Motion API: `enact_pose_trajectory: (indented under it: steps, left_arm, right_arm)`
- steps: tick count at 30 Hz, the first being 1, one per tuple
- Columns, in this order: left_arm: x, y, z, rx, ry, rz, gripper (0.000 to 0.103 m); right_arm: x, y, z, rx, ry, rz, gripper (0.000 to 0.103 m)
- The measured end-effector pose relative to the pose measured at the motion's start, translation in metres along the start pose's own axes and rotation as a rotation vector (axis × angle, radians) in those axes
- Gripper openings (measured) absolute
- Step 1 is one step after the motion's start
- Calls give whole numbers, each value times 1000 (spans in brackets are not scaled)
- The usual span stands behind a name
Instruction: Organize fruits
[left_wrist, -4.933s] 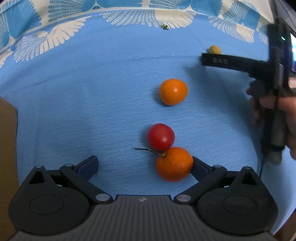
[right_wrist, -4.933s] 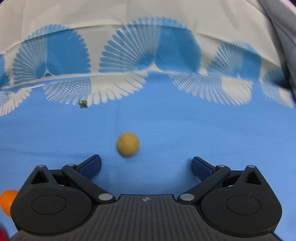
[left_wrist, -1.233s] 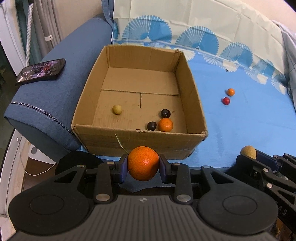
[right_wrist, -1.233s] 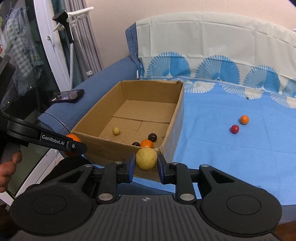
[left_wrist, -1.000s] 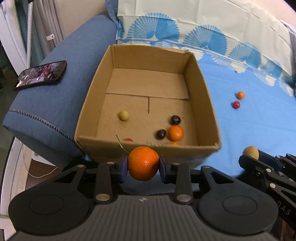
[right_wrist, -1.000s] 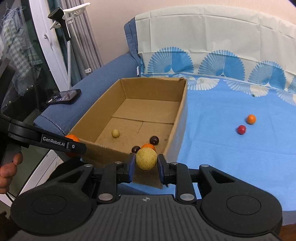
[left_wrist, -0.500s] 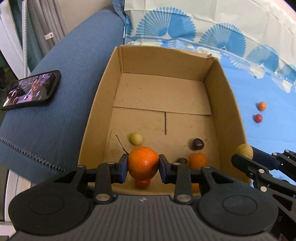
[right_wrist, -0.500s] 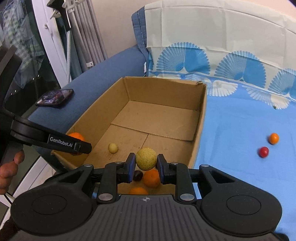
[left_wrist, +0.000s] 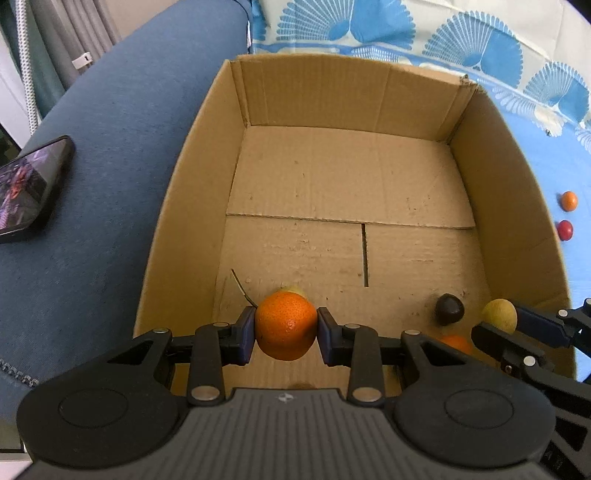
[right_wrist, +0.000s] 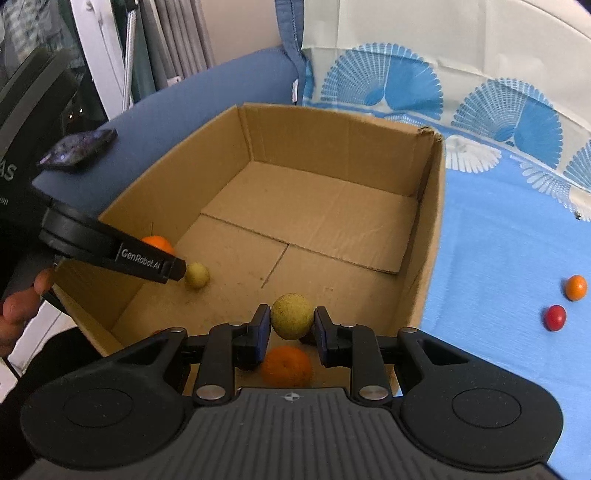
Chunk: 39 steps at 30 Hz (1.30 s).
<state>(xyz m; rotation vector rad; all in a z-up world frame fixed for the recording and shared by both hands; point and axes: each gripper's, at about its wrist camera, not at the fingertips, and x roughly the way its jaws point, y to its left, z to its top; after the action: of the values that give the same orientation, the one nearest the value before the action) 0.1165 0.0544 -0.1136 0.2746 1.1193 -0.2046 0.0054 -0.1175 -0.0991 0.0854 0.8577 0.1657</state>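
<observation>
Both grippers hang over the near end of the cardboard box: the left gripper clamps an orange, the right gripper clamps a yellow fruit. This looks like the drop-off step. Next, each should part its jaws clear of the fruit already lying near that edge.

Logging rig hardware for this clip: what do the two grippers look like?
Both are matte black plastic with ribbed bodies, round pivot discs, silver rivets and blue finger pads. The left gripper bears white "GenRobot.AI" lettering on a finger. The right gripper matches it.
</observation>
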Motion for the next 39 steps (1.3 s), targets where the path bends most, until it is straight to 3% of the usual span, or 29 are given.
enact_pose_trajectory:
  steps: [3, 4, 5, 6, 7, 9, 12, 16, 23, 32, 39]
  left_arm:
    - [8, -2, 1, 15, -6, 9, 40]
    - [10, -3, 2, 24, -13, 9, 54]
    - [8, -3, 2, 31, -21, 15, 84]
    - [6, -3, 3, 34, -33, 31, 98]
    - [2, -3, 3, 30, -59, 42, 103]
    - [-8, -2, 1, 31, -90, 22, 103]
    - [-19, 4, -3, 2, -65, -5, 103]
    - [-46, 9, -23, -31, -72, 7, 103]
    - [-103, 6, -70, -44, -104, 51, 103]
    - [-155, -2, -122, -38, -147, 33, 103]
    - [-181, -13, -138, -28, -178, 16, 103]
  right_arm:
    - [8, 2, 0, -13, 11, -3, 27]
    - [9, 3, 1, -27, 8, -8, 27]
    - [10, 4, 1, -40, 5, -9, 31]
    - [10, 6, 3, -52, 9, -6, 49]
    - [8, 7, 3, -56, 5, -9, 71]
    - [-1, 8, 5, -55, -16, -20, 86]
    - [-15, 8, 5, -45, -9, -5, 90]
    - [-42, 0, 0, 70, 18, 15, 99]
    - [-100, 8, -19, 283, 25, -38, 102]
    - [-152, 23, -42, 338, -1, -115, 102]
    - [-181, 28, -56, 338, -21, -141, 102]
